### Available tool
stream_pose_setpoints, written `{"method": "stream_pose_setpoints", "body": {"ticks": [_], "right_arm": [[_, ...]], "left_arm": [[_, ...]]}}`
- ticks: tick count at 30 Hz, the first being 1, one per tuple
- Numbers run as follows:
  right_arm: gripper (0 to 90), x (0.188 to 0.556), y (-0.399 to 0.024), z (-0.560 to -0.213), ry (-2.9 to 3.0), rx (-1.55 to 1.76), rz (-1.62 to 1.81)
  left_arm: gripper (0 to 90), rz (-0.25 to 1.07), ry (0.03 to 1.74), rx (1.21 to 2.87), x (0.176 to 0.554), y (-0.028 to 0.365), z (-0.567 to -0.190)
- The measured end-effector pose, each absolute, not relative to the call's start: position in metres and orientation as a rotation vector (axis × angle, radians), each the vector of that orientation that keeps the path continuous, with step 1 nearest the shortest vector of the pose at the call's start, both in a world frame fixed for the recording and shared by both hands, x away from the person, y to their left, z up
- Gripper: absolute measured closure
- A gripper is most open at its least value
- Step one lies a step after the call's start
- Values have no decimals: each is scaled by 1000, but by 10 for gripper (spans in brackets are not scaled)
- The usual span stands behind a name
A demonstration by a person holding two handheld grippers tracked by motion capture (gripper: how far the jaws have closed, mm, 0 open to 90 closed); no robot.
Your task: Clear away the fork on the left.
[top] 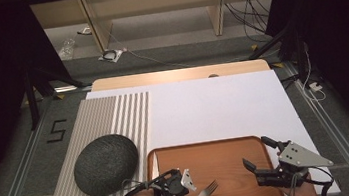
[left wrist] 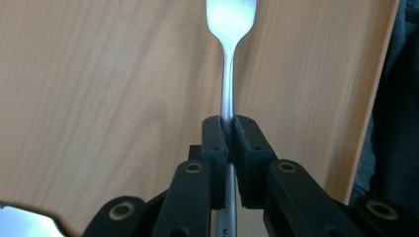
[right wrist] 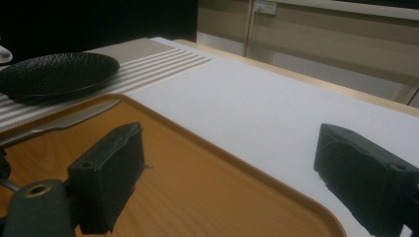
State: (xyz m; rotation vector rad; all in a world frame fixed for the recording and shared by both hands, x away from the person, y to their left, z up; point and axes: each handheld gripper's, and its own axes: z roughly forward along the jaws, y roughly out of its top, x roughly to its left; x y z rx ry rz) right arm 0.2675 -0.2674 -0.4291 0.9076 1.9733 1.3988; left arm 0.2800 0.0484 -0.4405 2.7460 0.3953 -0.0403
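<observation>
Fork [top: 208, 190] is the item in hand, yet the biggest thing around it is the surface [top: 214, 108], covered by a white sheet that runs from the far wooden edge to the near side. On its left part lies a striped placemat [top: 114, 115] of grey and white bands, and a dark, rough-textured plate [top: 106, 164] rests on that mat, near the tray's left edge. The wooden tray [top: 230, 154] sits at the near middle of the surface, with a raised rim and rounded corners. A knife [right wrist: 64, 122] lies inside the tray along its left rim; in the high view it is a thin pale sliver, so its outline there is hard to read.

The right tongs [top: 262, 157] hover over the tray's right end, jaws standing wide with nothing between them. The left tongs [top: 181, 193] are at the tray's near left corner, clamped narrowly on the fork's handle. The fork points out from them over the tray's wood, tines toward the tray's middle; whether the tines touch the tray I cannot tell. In the left gripper view the handle [left wrist: 227, 94] runs straight up between the two pads.
</observation>
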Motion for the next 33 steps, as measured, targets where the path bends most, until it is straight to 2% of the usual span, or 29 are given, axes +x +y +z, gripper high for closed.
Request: {"method": "stream_pose_setpoints", "body": {"ticks": [26,28,30,33], "right_arm": [[131,267,-267,-429,1977,907,1397],[132,267,-267,-429,1977,907,1399],[132,267,-267,-429,1976,906,1396],[132,267,-267,-429,1976,907,1398]], "left_arm": [[830,-113,399,2804,273,41,-456],[809,-116,414,2793,273,42,-457],[733,-100,424,2774,274,42,-454],[758,-51,408,2715,272,42,-449]]}}
